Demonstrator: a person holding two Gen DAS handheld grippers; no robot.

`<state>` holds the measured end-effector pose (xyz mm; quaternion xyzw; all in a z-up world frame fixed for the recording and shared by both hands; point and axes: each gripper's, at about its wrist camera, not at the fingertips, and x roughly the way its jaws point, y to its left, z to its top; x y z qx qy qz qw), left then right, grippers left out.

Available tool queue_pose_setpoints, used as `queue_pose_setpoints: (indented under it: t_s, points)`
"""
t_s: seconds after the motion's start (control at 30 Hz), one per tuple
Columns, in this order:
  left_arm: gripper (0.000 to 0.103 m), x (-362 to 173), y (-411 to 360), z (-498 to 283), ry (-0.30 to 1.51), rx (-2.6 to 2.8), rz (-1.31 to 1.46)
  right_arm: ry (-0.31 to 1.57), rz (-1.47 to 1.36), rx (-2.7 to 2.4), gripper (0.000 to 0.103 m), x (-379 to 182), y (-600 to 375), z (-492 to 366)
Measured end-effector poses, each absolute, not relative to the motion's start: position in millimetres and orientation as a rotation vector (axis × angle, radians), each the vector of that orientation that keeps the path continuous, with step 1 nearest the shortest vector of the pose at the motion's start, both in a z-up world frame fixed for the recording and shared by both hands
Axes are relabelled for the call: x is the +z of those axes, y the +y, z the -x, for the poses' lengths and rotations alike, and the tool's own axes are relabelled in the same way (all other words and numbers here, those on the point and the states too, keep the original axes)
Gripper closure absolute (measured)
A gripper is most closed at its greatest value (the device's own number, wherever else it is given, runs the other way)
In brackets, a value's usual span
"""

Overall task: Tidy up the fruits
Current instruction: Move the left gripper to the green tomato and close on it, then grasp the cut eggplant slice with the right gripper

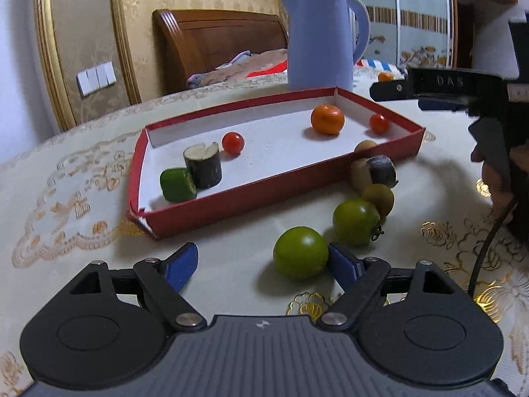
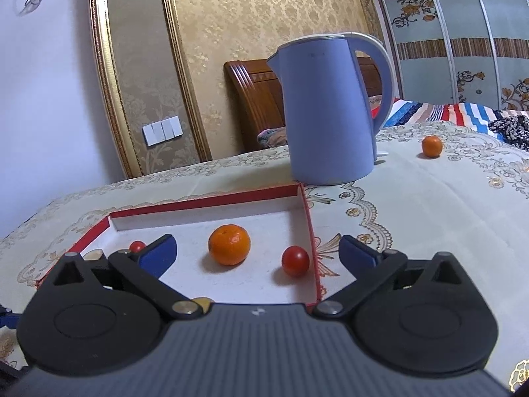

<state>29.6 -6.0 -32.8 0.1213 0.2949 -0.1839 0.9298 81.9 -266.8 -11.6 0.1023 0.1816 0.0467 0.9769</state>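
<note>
on the embroidered tablecloth (image 1: 82,172), both tongs gape apart; the left gripper (image 1: 264,264) could nudge the green fruit (image 1: 300,252) rolling away.

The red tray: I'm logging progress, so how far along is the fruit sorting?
Partly done. The red tray already holds an orange, two red tomatoes, a green piece and a dark cut piece. Nothing is gripped: the left gripper is open beside a green tomato. Several fruits remain outside the tray, plus a far orange.
</note>
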Motion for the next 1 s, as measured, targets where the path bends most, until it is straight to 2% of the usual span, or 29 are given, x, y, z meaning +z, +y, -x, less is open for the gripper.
queue_pose_setpoints:
  t_s: [0.33, 0.37, 0.4, 0.47, 0.5, 0.67, 0.77, 1.0]
  points:
    - [0.02, -32, -10, -36, 0.629, -0.288, -0.206, 0.378, -0.19, 0.098, 0.0, -12, -263, -82]
    - [0.032, -32, -10, -35, 0.629, -0.293, -0.206, 0.378, -0.189, 0.097, 0.0, -12, -263, -82]
    - [0.05, -31, -10, -34, 0.637, -0.302, -0.188, 0.379, -0.188, 0.097, 0.0, -12, -263, -82]
    - [0.061, -30, -11, -32, 0.654, -0.326, -0.141, 0.381, -0.188, 0.097, 0.0, -13, -264, -82]
    - [0.063, -30, -14, -31, 0.647, -0.324, -0.157, 0.381, -0.187, 0.097, 0.0, -13, -263, -83]
    - [0.07, -32, -17, -26, 0.618, -0.33, -0.175, 0.377, -0.172, 0.104, 0.0, -13, -262, -82]
    - [0.07, -31, -9, -29, 0.622, -0.313, -0.129, 0.38, -0.144, 0.139, 0.007, -10, -257, -77]
    - [0.071, -31, 2, -36, 0.627, -0.274, -0.073, 0.494, -0.091, 0.239, 0.01, -9, -242, -41]
